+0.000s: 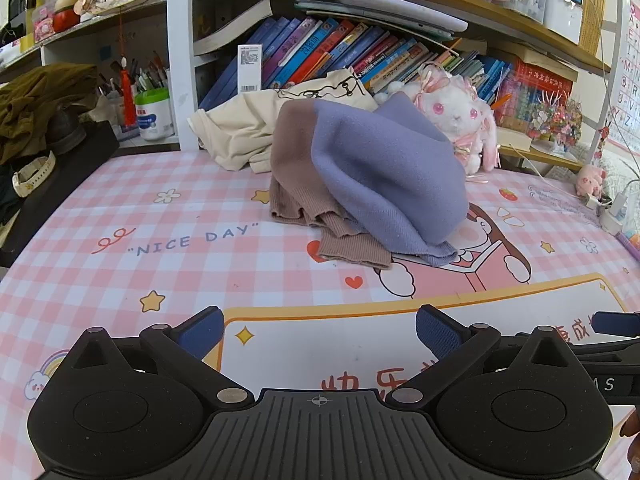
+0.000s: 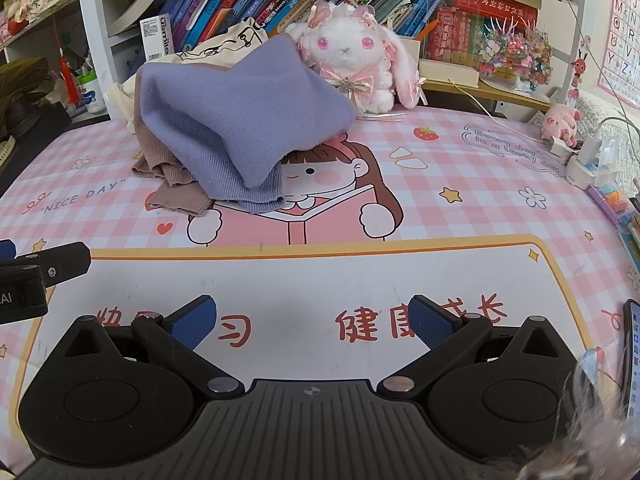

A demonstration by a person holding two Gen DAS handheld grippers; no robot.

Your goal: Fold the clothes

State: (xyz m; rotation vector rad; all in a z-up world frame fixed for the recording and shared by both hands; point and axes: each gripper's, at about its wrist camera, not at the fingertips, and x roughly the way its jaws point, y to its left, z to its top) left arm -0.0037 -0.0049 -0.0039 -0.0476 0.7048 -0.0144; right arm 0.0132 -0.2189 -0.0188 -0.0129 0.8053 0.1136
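A crumpled sweater, lilac [image 1: 384, 176] with a brown part [image 1: 296, 168], lies heaped on the pink checked desk mat [image 1: 160, 216]; it also shows in the right wrist view [image 2: 240, 120]. A cream garment [image 1: 248, 128] lies behind it against the books. My left gripper [image 1: 320, 336] is open and empty, low over the mat in front of the sweater. My right gripper [image 2: 312, 320] is open and empty, to the right of the left one, also well short of the sweater.
A white plush rabbit [image 2: 348, 60] sits behind the sweater. Shelves of books [image 1: 340, 52] stand at the back. A small pink pig toy [image 2: 560, 124] and chargers [image 2: 588, 160] lie at the right. A phone [image 2: 632, 360] lies at the right edge. Dark clutter [image 1: 40, 128] is at the left.
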